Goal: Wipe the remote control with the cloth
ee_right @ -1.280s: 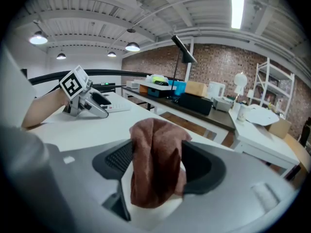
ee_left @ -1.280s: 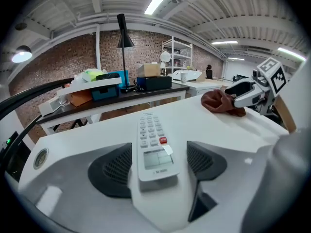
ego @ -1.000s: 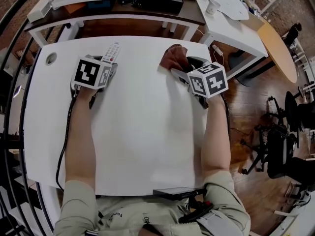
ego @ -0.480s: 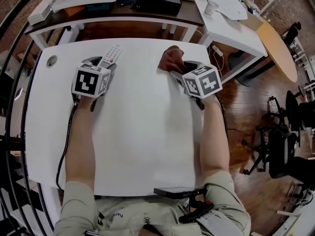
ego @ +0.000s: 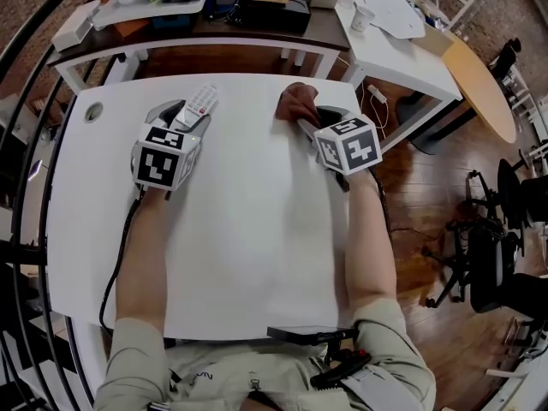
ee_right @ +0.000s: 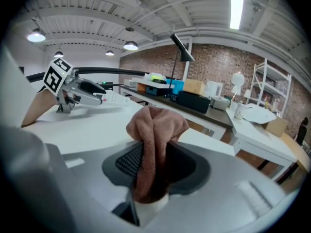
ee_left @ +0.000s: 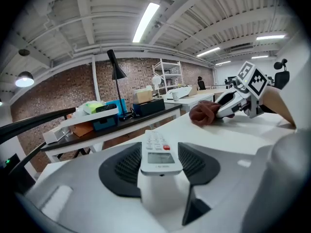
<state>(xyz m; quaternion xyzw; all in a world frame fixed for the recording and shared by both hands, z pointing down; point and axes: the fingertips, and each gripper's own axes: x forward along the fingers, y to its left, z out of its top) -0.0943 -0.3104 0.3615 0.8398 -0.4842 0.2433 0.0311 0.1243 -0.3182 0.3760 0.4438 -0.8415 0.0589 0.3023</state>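
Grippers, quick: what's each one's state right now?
Left gripper: jaws just closed on the remote control.
Right gripper: jaws just closing on the cloth, gripping it.

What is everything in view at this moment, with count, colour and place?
remote control: one, white, between the left gripper's jaws
cloth: one, reddish-brown, between the right gripper's jaws, at the table's far right
table: one, white, under both grippers
desk: one, dark top, behind the table, cluttered
side table: one, white, far right
office chairs: count unclear, black, on the floor at right
flat device: one, dark, at the table's near edge
left gripper: one, grey, shut on the remote control, jaws have just been closing a little
right gripper: one, grey, jaws have just been closing, shut on the cloth
forearms: two, bare, khaki sleeves
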